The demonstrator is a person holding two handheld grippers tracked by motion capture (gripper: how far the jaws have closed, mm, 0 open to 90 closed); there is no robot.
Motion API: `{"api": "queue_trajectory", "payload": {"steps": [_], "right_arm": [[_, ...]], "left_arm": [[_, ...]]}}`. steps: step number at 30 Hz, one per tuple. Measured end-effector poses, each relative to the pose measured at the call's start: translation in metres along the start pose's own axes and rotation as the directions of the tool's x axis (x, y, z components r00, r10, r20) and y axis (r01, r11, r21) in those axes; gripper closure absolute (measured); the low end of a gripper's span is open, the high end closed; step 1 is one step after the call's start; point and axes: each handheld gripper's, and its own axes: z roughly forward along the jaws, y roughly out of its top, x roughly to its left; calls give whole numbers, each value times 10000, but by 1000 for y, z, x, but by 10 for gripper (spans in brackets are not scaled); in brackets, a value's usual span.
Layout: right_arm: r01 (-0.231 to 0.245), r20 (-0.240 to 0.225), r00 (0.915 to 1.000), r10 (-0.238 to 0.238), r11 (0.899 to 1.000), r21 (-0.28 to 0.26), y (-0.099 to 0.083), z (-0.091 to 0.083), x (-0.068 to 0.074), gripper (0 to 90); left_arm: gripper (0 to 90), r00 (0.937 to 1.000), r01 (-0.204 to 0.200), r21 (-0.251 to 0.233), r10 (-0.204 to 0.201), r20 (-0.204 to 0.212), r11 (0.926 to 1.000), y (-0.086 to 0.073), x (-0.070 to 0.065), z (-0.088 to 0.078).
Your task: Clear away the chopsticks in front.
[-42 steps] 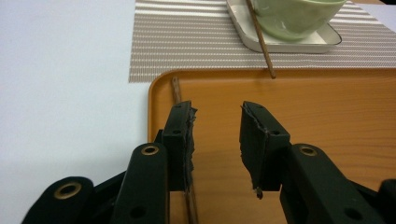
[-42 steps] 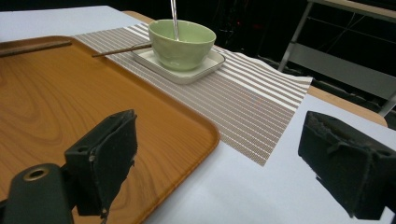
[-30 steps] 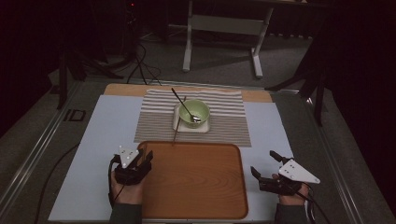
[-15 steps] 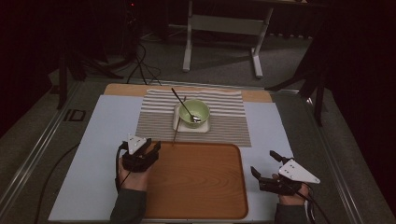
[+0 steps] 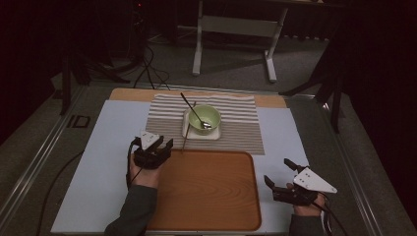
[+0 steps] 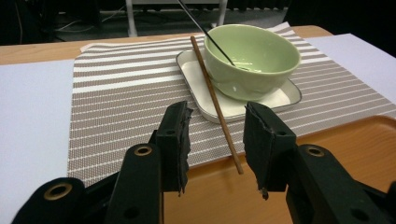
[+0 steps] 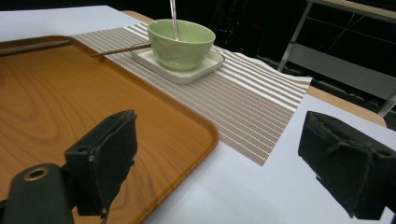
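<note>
The table point(image 5: 98, 187) carries a pale sheet across its whole surface, and on it, toward the person, lies a wooden tray point(image 5: 206, 191) with rounded corners. Beyond the tray, touching its far edge, lies a striped placemat point(image 5: 241, 128). On the placemat stands a white square plate point(image 6: 273, 100), and on that plate a green bowl point(image 5: 205, 119) with a dark-handled spoon point(image 5: 189, 105) leaning in it. 1 brown chopstick point(image 6: 215, 100) rests slanted, its far end against the plate's edge beside the bowl, its near end reaching the far edge of the tray. The left tongs point(image 5: 167, 147) hover at the tray's far left corner, jaws part open and empty, with the near end of the chopstick seen in the gap between them but untouched. The right tongs point(image 5: 278, 172) sit just off the tray's right edge, jaws spread wide and empty.
</note>
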Motion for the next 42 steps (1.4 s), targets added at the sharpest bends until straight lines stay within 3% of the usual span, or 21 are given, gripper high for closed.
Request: {"api": "queue_trajectory", "payload": {"steps": [15, 33, 42], "right_arm": [[-21, 2, 10000, 21, 10000, 8, 0, 0, 0, 112], [-23, -26, 10000, 23, 10000, 16, 0, 1, 0, 112], [-28, -18, 10000, 28, 10000, 8, 0, 1, -1, 112]], "left_arm": [[612, 9998, -158, -54, 158, -76, 9999, 15, 4, 22], [601, 9998, -150, 511, 157, -115, 9986, 21, 9, 53], [594, 9993, -333, 814, 345, -136, 9961, 21, 10, 67]]}}
